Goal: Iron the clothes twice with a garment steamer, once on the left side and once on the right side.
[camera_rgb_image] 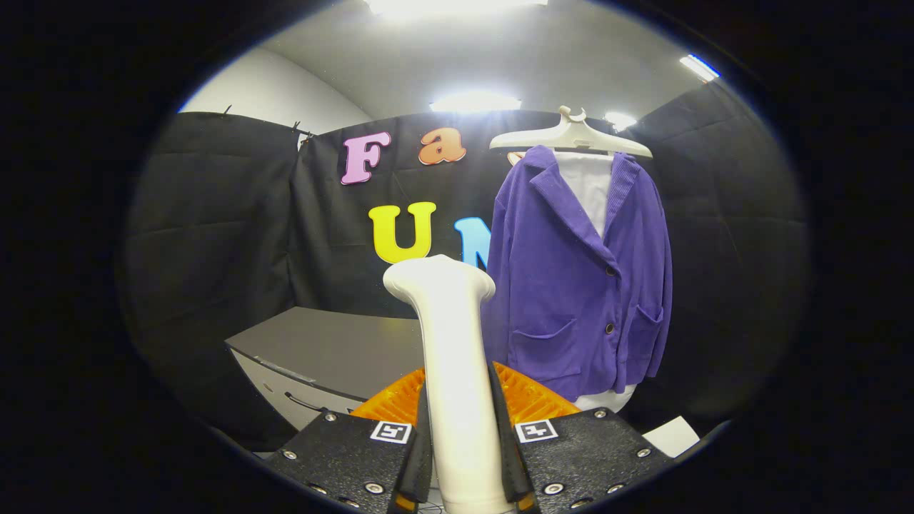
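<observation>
The gripper (460, 435) is clenched on the steamer (453, 371): both fingers (421, 457) press against the sides of its pale handle, with no gap left on either side. The handle stands upright between them and widens at its 12 o'clock end into a rounded head, which reaches up in front of the black cloth wall (214, 214).

From the steamer head, the jacket (578, 278) hangs at about 2 o'clock, beyond the fingers and a little apart from the head (how far back it hangs cannot be told). It is a purple corduroy jacket on a white hanger (571, 135), over a white shirt (589, 182) that shows at the collar opening and below the hem. Its front faces the gripper, with lapels folded open, two dark buttons down the middle and a patch pocket on each side. The cloth falls fairly smooth, with soft folds along the sleeve.

At about 9 o'clock from the handle sits a grey cabinet (328, 350), its flat top bare, standing against the wall. Nothing stands between the steamer head and the jacket.
</observation>
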Available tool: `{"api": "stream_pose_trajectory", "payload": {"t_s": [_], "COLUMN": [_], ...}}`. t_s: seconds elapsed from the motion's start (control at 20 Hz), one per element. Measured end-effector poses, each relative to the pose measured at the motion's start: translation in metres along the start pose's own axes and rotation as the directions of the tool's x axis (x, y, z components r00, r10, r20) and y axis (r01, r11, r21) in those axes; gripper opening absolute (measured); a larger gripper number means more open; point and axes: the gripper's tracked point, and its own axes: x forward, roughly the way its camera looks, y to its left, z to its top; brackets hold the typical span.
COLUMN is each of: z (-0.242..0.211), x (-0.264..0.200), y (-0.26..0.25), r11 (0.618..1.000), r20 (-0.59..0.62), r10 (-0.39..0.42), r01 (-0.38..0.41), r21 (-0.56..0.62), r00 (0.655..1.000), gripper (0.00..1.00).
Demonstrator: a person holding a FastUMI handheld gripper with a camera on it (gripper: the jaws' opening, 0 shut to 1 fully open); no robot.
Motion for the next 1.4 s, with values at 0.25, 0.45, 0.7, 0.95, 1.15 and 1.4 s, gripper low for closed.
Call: {"api": "stream_pose_trajectory", "payload": {"t_s": [0.25, 0.45, 0.7, 0.95, 1.15, 1.4], "z": [0.037, 0.063, 0.093, 0.123, 0.142, 0.145], "x": [0.009, 0.023, 0.041, 0.056, 0.066, 0.09], "y": [-0.031, -0.059, -0.087, -0.091, -0.098, -0.111], "r11": [0.996, 0.985, 0.963, 0.955, 0.944, 0.926], "r20": [0.075, 0.113, 0.165, 0.226, 0.269, 0.29], "r10": [-0.072, -0.164, -0.269, -0.297, -0.329, -0.377], "r01": [0.068, 0.157, 0.261, 0.289, 0.322, 0.369], "r21": [0.053, 0.066, 0.069, 0.069, 0.071, 0.083], "r00": [0.995, 0.98, 0.949, 0.928, 0.905, 0.88], "gripper": [0.38, 0.38, 0.38, 0.38, 0.38, 0.38]}}
